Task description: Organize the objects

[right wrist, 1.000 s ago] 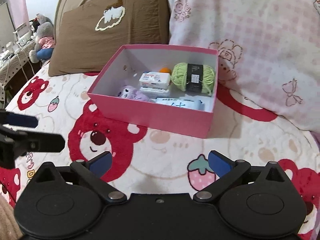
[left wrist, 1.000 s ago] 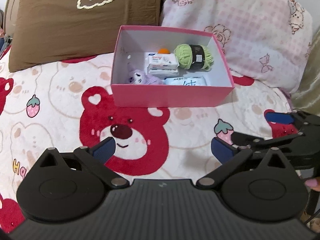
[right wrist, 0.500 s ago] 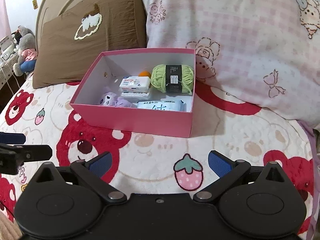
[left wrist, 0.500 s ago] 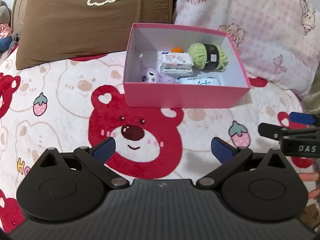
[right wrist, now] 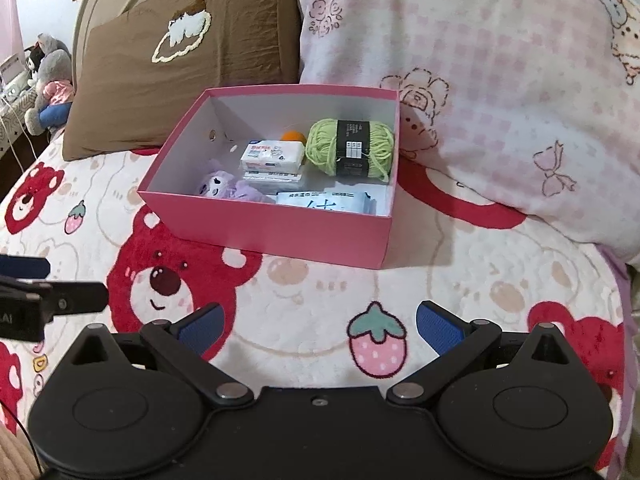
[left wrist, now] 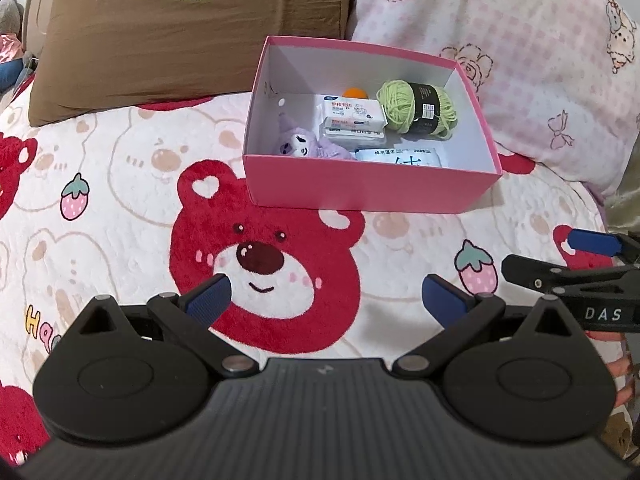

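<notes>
Right now I have both tongs hovering above the bed (left wrist: 120, 184), which is covered by a blanket printed with red bears and strawberries. My left tongs (left wrist: 324, 294) stand spread wide with nothing between the blue pads, over a big red bear face. My right tongs (right wrist: 318, 326) are likewise spread and empty, with a pink strawberry print showing between them. Ahead of both sits the pink box (left wrist: 368, 190), open-topped, resting on the blanket just in front of a brown pillow (left wrist: 180, 36) and a pink checked pillow (left wrist: 520, 52). Inside it I can see a ball of green yarn (left wrist: 416, 114) with a black label at the back right, a small orange ball (left wrist: 355, 93) peeking out behind a stack of white tissue packs (left wrist: 352, 120) in the middle, a purple plush toy (left wrist: 304, 146) toward the front left, and a flat white wipes packet (left wrist: 404, 158) along the front wall. From the left wrist view, the right tongs show at the right edge, beside my own, well short of the box. From the right wrist view, a grey stuffed animal (right wrist: 46, 80) sits far off at the left beyond the bed.
</notes>
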Available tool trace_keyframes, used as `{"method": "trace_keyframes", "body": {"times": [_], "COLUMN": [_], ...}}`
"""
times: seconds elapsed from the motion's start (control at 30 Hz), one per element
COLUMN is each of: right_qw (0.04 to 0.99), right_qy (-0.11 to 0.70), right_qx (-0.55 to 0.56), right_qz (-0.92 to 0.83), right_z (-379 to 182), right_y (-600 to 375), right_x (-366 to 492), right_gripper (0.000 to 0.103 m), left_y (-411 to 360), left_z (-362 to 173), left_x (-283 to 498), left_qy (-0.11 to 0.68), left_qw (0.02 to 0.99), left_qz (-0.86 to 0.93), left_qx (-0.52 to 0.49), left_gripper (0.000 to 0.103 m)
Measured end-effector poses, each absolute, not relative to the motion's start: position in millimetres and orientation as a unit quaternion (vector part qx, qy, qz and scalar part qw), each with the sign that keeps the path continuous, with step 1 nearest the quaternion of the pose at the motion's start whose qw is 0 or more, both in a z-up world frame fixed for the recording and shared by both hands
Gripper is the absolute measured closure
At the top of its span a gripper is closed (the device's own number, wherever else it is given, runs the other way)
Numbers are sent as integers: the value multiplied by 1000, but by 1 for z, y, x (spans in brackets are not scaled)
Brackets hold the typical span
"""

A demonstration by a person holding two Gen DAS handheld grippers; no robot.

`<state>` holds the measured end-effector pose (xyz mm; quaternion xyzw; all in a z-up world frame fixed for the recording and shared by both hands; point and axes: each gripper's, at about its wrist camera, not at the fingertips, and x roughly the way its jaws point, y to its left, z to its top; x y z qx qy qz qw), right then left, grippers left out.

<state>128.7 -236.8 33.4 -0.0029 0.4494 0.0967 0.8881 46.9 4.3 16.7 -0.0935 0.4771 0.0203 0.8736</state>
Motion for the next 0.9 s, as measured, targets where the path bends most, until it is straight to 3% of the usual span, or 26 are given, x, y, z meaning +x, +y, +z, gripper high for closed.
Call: {"method": "trace_keyframes", "body": {"times": [0.9], "right_qw": [893], "right_qy": [442], "right_qx": [0], "right_qz": [85], "right_z": [42], "right_y": [-233], "right_x": [133], "right_gripper": [0], "left_y": [10], "left_z": [12], "left_x": [62], "left_qy": [494], "left_qw": [866], "left_qz": [62], "left_qx": [-52], "left_gripper": [0]}}
